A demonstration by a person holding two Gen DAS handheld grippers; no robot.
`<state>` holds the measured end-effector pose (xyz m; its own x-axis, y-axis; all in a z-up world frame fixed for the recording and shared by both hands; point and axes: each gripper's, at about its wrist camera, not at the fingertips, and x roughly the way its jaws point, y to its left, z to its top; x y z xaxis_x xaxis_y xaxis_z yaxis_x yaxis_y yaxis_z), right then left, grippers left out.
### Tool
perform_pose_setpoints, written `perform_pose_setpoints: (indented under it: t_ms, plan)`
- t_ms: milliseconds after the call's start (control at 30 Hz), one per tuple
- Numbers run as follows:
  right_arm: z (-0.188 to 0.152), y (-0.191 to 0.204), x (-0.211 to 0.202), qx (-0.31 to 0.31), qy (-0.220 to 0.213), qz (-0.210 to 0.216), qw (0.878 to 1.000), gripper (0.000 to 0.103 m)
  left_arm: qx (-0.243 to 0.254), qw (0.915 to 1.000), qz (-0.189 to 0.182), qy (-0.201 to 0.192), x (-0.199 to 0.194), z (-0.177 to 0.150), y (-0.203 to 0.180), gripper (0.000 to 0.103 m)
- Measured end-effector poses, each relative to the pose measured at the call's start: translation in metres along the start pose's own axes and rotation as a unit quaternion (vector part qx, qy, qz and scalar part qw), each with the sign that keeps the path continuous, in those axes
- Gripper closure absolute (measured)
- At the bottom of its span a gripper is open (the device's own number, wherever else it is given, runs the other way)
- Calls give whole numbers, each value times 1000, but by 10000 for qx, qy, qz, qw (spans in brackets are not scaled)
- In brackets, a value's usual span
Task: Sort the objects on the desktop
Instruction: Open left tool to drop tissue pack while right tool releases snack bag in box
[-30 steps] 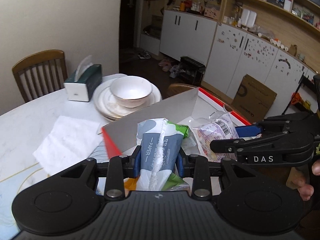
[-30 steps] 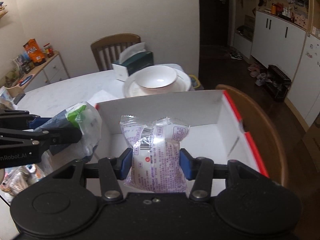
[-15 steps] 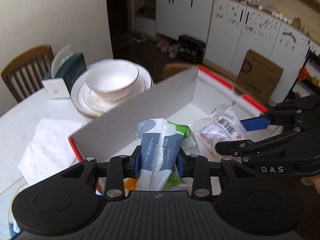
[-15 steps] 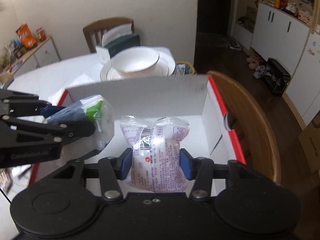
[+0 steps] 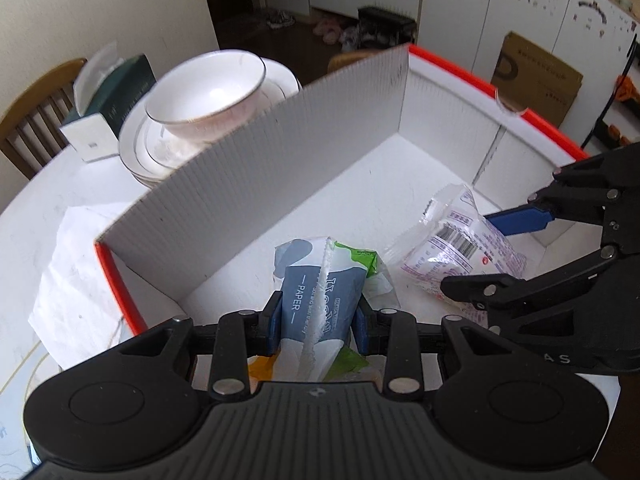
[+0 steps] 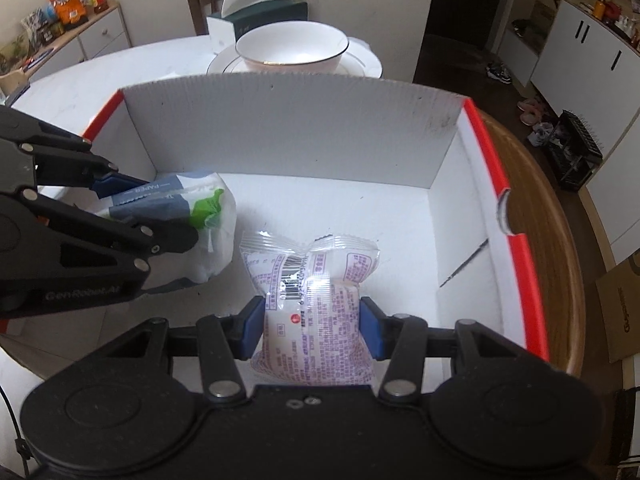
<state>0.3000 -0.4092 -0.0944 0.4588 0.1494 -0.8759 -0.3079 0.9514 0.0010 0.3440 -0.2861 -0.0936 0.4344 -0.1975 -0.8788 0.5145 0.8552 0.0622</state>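
A white box with a red rim (image 5: 452, 68) (image 6: 484, 140) stands open on the table. My left gripper (image 5: 318, 318) is shut on a blue-and-green tissue pack (image 5: 320, 292) and holds it inside the box near its left side; the pack also shows in the right wrist view (image 6: 184, 204). My right gripper (image 6: 312, 326) is shut on a clear snack bag with purple print (image 6: 316, 300), held inside the box beside the tissue pack. The bag also shows in the left wrist view (image 5: 456, 248).
A white bowl (image 6: 292, 46) on stacked plates (image 5: 140, 148) sits just behind the box's far wall. A green tissue box (image 6: 260, 12) and a wooden chair (image 5: 28, 120) are beyond. A paper napkin (image 5: 68, 280) lies left of the box.
Both grippers have moved forward and down into the box with their packs still held. The box walls now surround both packs.
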Motion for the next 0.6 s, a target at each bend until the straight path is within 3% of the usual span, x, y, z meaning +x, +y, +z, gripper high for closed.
perform_pose_setpoints:
  t_ms: [300, 600]
  plan:
    - [0, 5, 13, -151, 211, 26, 9997, 55, 106, 9987, -109, 479, 18, -1, -3, 69]
    - [1, 4, 15, -131, 233, 35, 9996, 53, 107, 9981, -197, 569, 20, 1, 0, 67]
